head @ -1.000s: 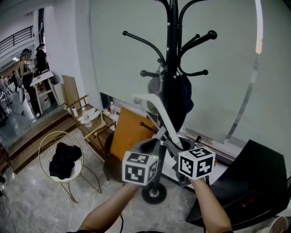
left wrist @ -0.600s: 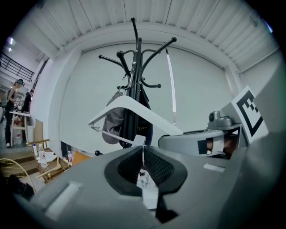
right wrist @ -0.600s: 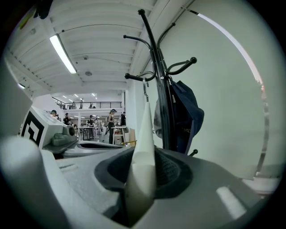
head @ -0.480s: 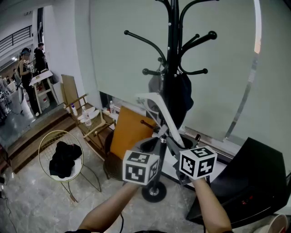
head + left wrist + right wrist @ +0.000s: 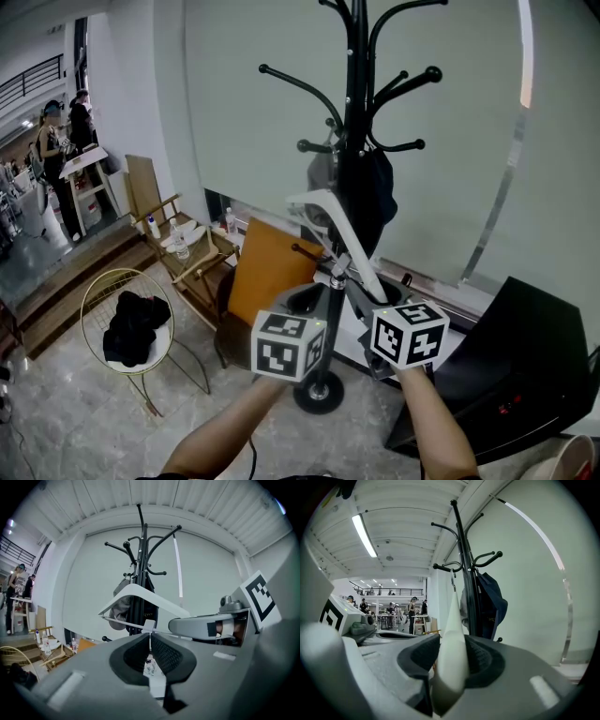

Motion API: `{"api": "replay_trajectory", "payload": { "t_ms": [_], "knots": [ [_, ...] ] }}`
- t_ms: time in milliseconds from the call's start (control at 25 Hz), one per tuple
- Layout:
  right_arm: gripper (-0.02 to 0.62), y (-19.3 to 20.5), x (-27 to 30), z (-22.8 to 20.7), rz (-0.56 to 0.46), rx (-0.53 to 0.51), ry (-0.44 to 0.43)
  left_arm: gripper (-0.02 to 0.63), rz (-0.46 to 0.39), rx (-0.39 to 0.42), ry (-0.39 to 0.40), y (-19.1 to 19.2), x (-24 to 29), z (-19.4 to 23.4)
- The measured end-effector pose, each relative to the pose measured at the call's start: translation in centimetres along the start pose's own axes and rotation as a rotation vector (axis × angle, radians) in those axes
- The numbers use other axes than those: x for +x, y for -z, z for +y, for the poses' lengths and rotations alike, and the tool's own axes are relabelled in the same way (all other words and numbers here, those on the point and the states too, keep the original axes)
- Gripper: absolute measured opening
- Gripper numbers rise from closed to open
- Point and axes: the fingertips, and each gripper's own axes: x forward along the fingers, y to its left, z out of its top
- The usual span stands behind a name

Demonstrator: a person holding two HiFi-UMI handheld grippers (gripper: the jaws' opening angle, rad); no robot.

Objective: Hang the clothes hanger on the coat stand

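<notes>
The black coat stand (image 5: 354,112) rises in front of me, with a dark bag (image 5: 371,199) on a lower hook. Both grippers hold up the white hanger (image 5: 330,228) just in front of the pole. My left gripper (image 5: 328,277) is shut on the hanger's thin lower bar (image 5: 149,626), and the white arm (image 5: 140,595) arches above it. In the right gripper view the hanger's arm (image 5: 452,639) lies between the jaws of my right gripper (image 5: 451,649). Those jaws have just been opening and stand open around it. The stand (image 5: 461,550) is close behind.
A wooden chair (image 5: 187,251) with bottles and a round wire basket (image 5: 94,300) holding black cloth stand at the left. An orange board (image 5: 267,272) leans behind the stand's base (image 5: 319,394). A black box (image 5: 525,375) sits at the right. People stand far left (image 5: 56,141).
Both grippers and the hanger have edged slightly up and to the right, closer to the stand's pole.
</notes>
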Motion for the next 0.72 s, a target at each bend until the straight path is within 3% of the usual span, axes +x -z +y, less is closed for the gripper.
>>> {"api": "replay_trajectory", "payload": {
  "t_ms": [720],
  "knots": [
    [0.159, 0.8, -3.9, 1.2, 0.004, 0.019, 0.055, 0.012, 0.009, -0.011, 0.044, 0.8, -2.8, -2.5]
  ]
}}
